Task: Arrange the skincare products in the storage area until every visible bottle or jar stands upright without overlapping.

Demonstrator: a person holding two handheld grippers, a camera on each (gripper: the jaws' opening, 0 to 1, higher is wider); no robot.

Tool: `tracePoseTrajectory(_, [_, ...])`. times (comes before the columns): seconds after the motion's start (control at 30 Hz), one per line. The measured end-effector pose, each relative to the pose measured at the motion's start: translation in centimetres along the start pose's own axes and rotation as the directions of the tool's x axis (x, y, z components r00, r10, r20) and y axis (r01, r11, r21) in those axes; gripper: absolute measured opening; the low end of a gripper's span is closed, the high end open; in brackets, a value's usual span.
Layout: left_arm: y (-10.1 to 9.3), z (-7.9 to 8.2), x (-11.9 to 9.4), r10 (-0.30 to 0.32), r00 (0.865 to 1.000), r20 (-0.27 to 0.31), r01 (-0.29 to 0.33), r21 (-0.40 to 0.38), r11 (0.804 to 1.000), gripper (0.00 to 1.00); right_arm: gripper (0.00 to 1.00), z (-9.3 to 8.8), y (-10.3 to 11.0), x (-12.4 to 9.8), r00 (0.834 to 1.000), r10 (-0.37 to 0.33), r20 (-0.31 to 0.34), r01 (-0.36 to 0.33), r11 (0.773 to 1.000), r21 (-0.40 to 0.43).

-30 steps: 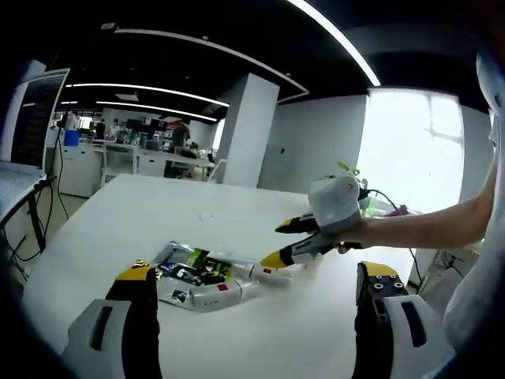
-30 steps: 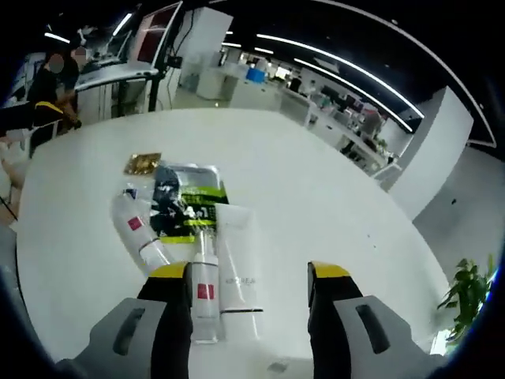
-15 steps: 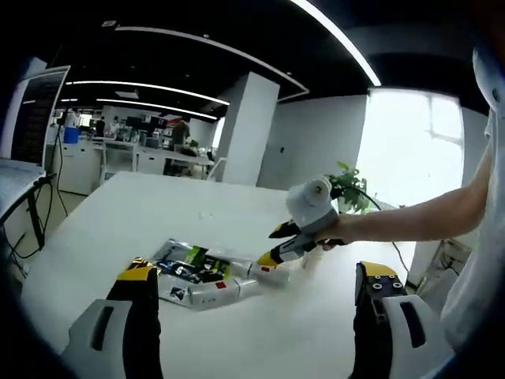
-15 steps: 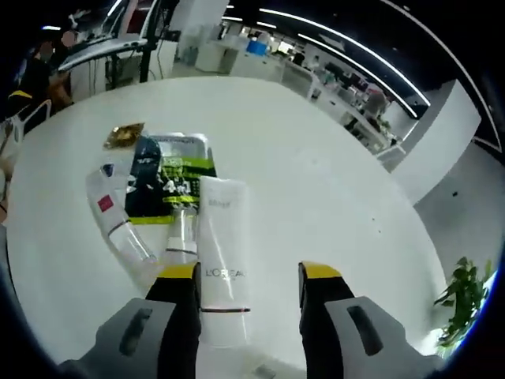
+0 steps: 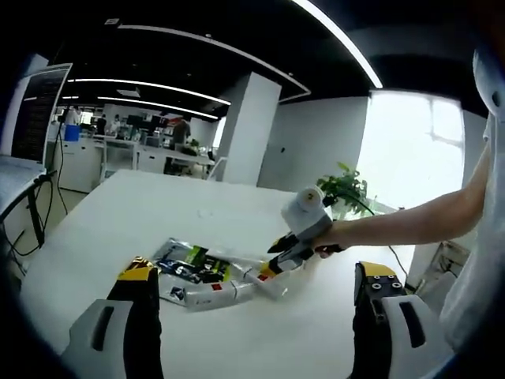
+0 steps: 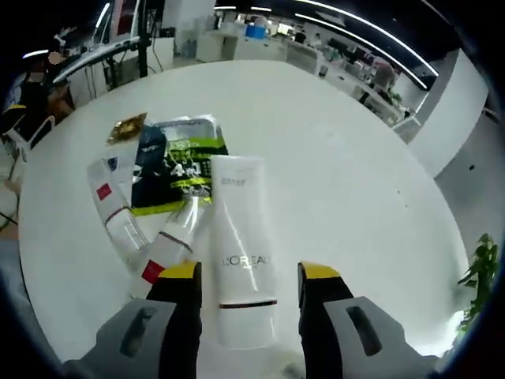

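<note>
Several skincare items lie flat in a pile on the white table (image 6: 339,158). A white L'Oreal tube (image 6: 241,237) lies lengthwise between the jaws of my right gripper (image 6: 250,272), which is open and straddles it without touching. Left of it lie a clear tube with a red label (image 6: 168,246), a white tube with a red mark (image 6: 110,213), a green-black sachet (image 6: 177,162) and a small gold packet (image 6: 126,126). In the left gripper view the pile (image 5: 201,276) sits ahead, with the right gripper (image 5: 280,257) low over its right end. My left gripper (image 5: 259,275) hangs open, holding nothing.
The person's forearm (image 5: 418,225) reaches in from the right. A potted plant (image 5: 341,189) stands at the table's far edge. A monitor (image 5: 31,118) stands off the left side, with desks and a pillar (image 5: 248,130) beyond. The table's near edge curves close below the jaws.
The right gripper has come down and towards the pile. Its jaws, a second ago over the red-label tube, now straddle the L'Oreal tube. The left gripper has stayed put.
</note>
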State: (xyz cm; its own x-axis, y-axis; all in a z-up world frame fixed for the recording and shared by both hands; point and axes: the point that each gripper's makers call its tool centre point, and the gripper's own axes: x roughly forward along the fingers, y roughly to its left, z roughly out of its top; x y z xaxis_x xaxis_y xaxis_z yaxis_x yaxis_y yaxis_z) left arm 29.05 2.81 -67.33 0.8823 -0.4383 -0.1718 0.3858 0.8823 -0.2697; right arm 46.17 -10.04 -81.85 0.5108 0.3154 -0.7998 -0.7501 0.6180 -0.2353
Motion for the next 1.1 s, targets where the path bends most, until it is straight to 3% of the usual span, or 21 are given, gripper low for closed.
tracePoseTrajectory(0.23, [0.2,0.1,0.1,-0.009,1.000,-0.003,0.009,-0.011,1.000,0.93,0.37,0.3,0.0,0.2,1.000,-0.010,0.023,0.009,1.000,0.023])
tracePoseTrajectory(0.27, [0.2,0.1,0.1,-0.013,1.000,-0.003,0.013,-0.017,1.000,0.92,0.32,0.3,0.2,0.3,1.000,-0.005,0.019,0.004,0.999,0.031])
tracePoseTrajectory(0.5, [0.2,0.3,0.4,-0.031,0.999,-0.009,0.031,-0.026,0.999,0.87,0.31,0.5,0.9,0.2,0.998,-0.002,0.055,0.002,1.000,0.012])
tracePoseTrajectory(0.67, [-0.7,0.2,0.8,-0.089,0.996,-0.015,0.088,-0.077,0.993,0.71,0.31,0.3,1.7,0.0,0.997,0.010,0.075,-0.009,1.000,-0.011])
tracePoseTrajectory(0.9, [-0.8,-0.4,1.9,-0.123,0.991,-0.050,0.119,-0.084,0.989,0.69,0.30,0.1,2.7,-0.3,0.993,0.042,0.111,-0.038,0.999,-0.039])
tracePoseTrajectory(1.1, [-0.7,-0.4,2.9,-0.139,0.988,-0.063,0.132,-0.101,0.986,0.67,0.30,0.0,3.7,-0.7,0.986,0.092,0.138,-0.092,0.996,-0.005])
